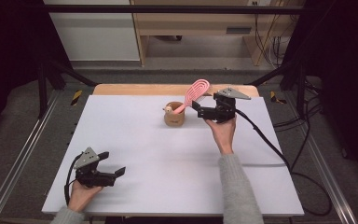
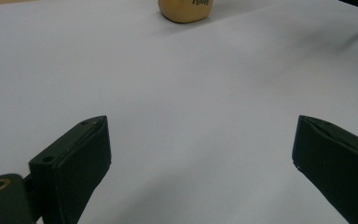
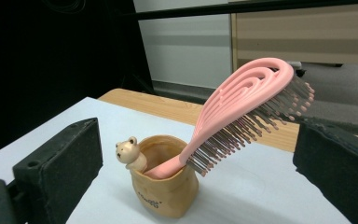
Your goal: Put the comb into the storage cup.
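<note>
Pink hairbrush [image 3: 242,112] standing handle-down in a tan bear-trimmed cup [image 3: 165,179], head tilted toward the right tongs [image 1: 199,108] — jaws spread wide, nothing between them (cup just ahead, no contact). Left tongs [image 1: 114,170] likewise spread and empty, low over the white bench [image 1: 168,163], well apart from the cup.

A tan bear-trimmed cup [image 1: 174,115] is being carried, upper centre of the frame, by the white-topped table [image 1: 135,149].

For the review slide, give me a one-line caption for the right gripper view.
Pink hairbrush stands handle-down, leaning, in a tan bear-trimmed holder, framed by the open right hand-held gripper.
</note>
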